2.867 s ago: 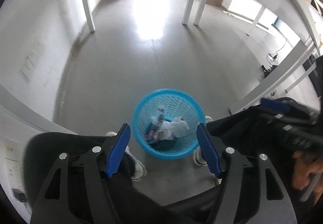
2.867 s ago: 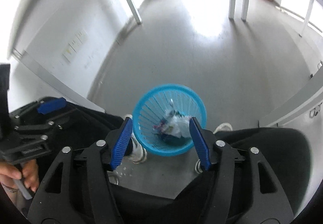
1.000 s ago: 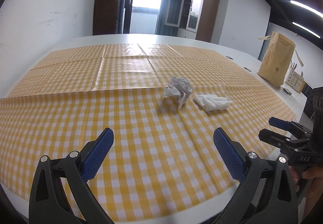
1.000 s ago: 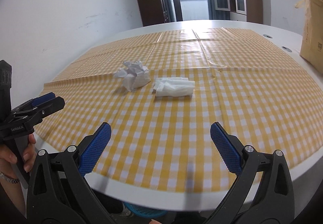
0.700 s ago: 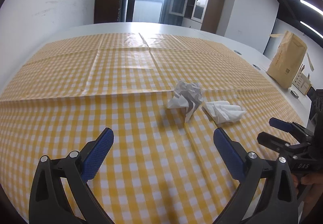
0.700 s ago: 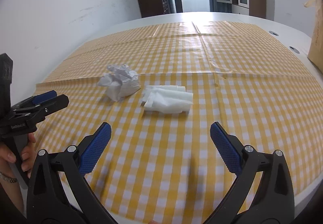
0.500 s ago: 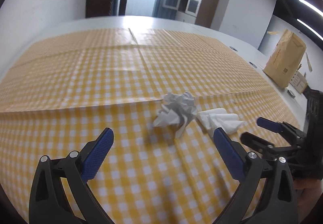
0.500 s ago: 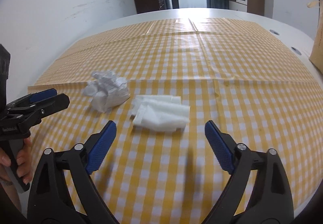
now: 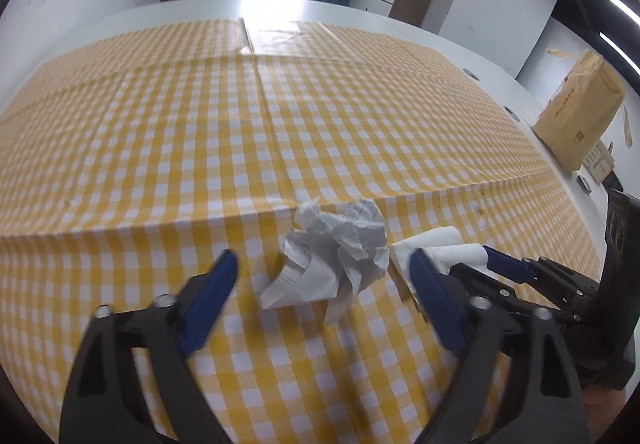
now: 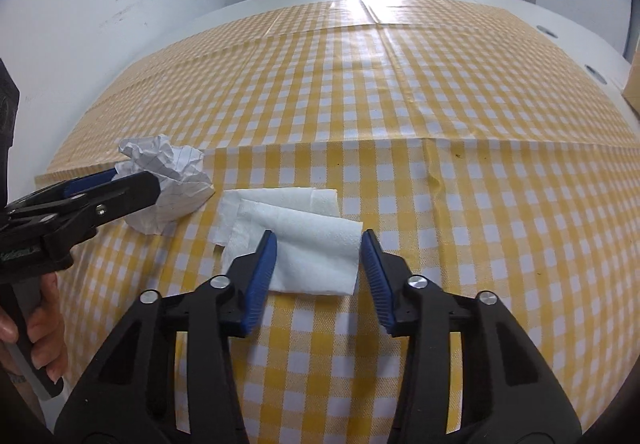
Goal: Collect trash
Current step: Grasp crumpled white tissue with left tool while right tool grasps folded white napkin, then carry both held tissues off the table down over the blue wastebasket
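Observation:
A crumpled ball of lined paper [image 9: 336, 252] lies on the yellow checked tablecloth [image 9: 240, 124]. My left gripper [image 9: 322, 272] is open, its fingers on either side of the ball, not touching it. A folded white tissue [image 10: 296, 236] lies just right of the ball; it also shows in the left wrist view [image 9: 436, 244]. My right gripper [image 10: 318, 244] is open, its jaws straddling the near part of the tissue. The paper ball [image 10: 172, 180] shows at the left of the right wrist view, partly behind the left gripper's finger [image 10: 100, 196].
A brown paper bag [image 9: 580, 112] stands at the table's far right edge. The white table rim [image 9: 360, 16] runs round the cloth. Dark cabinets and a window are at the back of the room.
Both grippers came up from over the blue bin on the floor to the table, then moved forward and down. Each now brackets its piece of trash, jaws narrower than before.

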The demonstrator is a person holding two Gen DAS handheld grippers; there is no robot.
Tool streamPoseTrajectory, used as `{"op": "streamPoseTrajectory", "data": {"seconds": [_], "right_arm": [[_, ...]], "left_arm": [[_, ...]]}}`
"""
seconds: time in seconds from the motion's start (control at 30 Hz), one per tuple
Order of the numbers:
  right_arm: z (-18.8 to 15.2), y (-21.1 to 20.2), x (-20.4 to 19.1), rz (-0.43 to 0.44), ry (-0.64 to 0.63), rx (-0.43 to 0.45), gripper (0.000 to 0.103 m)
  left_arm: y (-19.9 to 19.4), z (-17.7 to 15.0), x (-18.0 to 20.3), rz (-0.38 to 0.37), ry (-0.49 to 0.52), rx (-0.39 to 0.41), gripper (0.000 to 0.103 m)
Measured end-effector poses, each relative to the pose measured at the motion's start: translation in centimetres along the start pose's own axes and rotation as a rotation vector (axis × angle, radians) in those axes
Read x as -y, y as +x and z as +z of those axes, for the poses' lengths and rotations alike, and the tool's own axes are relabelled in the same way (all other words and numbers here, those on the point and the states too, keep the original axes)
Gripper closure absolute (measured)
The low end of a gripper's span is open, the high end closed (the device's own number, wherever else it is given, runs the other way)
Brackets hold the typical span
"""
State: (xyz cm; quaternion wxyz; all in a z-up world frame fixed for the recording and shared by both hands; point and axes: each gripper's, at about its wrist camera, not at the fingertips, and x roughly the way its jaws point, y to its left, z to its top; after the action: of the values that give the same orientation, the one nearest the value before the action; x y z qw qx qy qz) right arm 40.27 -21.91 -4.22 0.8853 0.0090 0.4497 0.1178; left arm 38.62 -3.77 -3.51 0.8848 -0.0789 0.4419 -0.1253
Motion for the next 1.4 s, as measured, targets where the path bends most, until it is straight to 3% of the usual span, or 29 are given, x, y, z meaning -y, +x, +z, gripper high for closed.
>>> {"op": "streamPoseTrajectory", "data": {"seconds": [0.03,0.1,0.13,0.2,0.63,0.87,1.4], "right_arm": [[-0.1,-0.1,-0.2,-0.017,-0.018,-0.003,0.082],[-0.3,0.1,-0.4,-0.003,-0.013,-0.009,0.092],[-0.7,0.0,-0.4,0.01,-0.005,-0.009,0.095],[-1.4,-0.7,-0.4,0.027,0.007,0.001,0.096],[-7.7,-8.5,-3.8,0.061,-0.043,0.121,0.097],[-10.5,-12.4,-6.2,0.08,-0.084,0.178,0.097],[-17.5,-21.5,-11.3,0.15,-0.132,0.317,0.097]], "left_arm": [[0.1,-0.2,0.0,0.003,-0.006,-0.002,0.04],[-0.3,-0.7,-0.1,0.002,-0.009,0.024,0.066],[-0.6,-0.9,-0.1,-0.003,-0.012,0.036,0.072],[-1.4,-1.5,-0.3,-0.021,-0.023,0.059,0.075],[-11.1,-9.9,-2.2,0.01,-0.044,0.221,0.076],[-15.3,-14.3,-2.1,-0.023,-0.053,0.269,0.076],[-23.9,-20.8,-0.8,-0.059,0.005,0.378,0.076]]}}
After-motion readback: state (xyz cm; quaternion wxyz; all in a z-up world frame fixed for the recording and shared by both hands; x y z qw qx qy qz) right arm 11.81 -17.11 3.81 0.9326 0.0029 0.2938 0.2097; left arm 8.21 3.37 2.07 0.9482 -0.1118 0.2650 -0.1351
